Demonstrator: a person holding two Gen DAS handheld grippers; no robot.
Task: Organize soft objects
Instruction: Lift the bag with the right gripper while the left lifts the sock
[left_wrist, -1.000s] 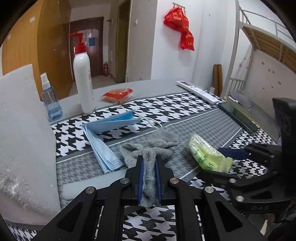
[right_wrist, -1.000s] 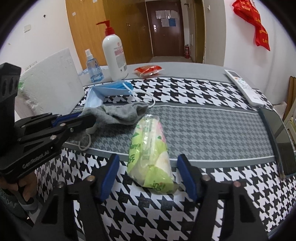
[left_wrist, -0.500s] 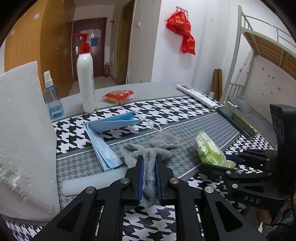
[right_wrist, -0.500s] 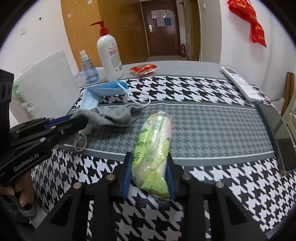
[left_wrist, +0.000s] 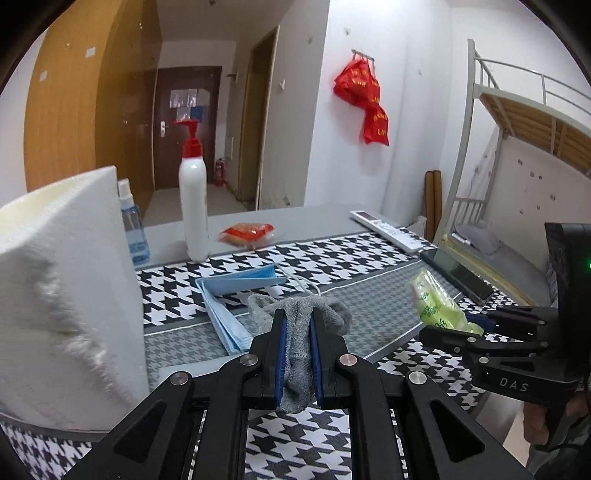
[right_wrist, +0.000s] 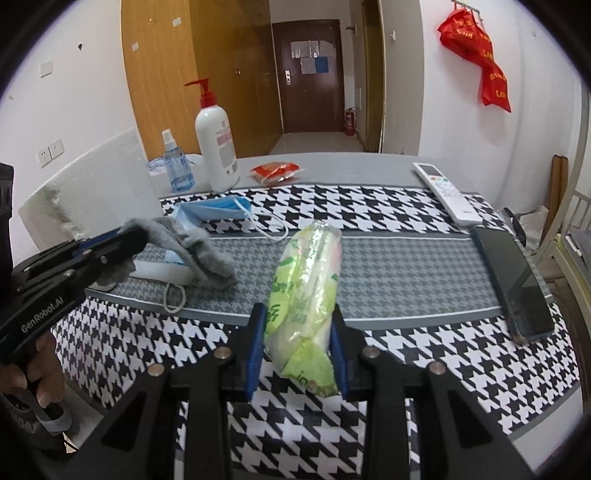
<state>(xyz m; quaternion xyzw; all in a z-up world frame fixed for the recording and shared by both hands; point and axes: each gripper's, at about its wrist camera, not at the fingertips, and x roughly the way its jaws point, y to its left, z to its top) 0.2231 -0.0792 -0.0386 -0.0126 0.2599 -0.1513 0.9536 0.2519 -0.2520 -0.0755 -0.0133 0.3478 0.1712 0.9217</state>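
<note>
My left gripper (left_wrist: 297, 321) is shut on a grey sock (left_wrist: 328, 312), which hangs between the blue pads with its far end drooping toward the houndstooth tablecloth (left_wrist: 369, 266). In the right wrist view the same gripper (right_wrist: 136, 236) comes in from the left with the sock (right_wrist: 207, 254) trailing from it. My right gripper (right_wrist: 297, 314) is shut on a green plastic tissue pack (right_wrist: 306, 273), squeezed at its near end and tilted up off the cloth. From the left wrist the pack (left_wrist: 432, 302) sticks out of the right gripper (left_wrist: 476, 325). Blue face masks (left_wrist: 229, 299) lie folded behind the sock.
A white foam block (left_wrist: 62, 288) stands at the left edge. Behind it are a spray bottle (left_wrist: 133, 232), a white pump bottle (left_wrist: 194, 218) and a red snack packet (left_wrist: 247, 232). A remote (right_wrist: 443, 192) and a dark phone (right_wrist: 513, 280) lie at the right. A white bar (right_wrist: 162, 271) lies under the sock.
The right gripper's jaws closed from wide apart onto the tissue pack and raised it off the cloth. The left gripper rose too, pulling the sock up from the table.
</note>
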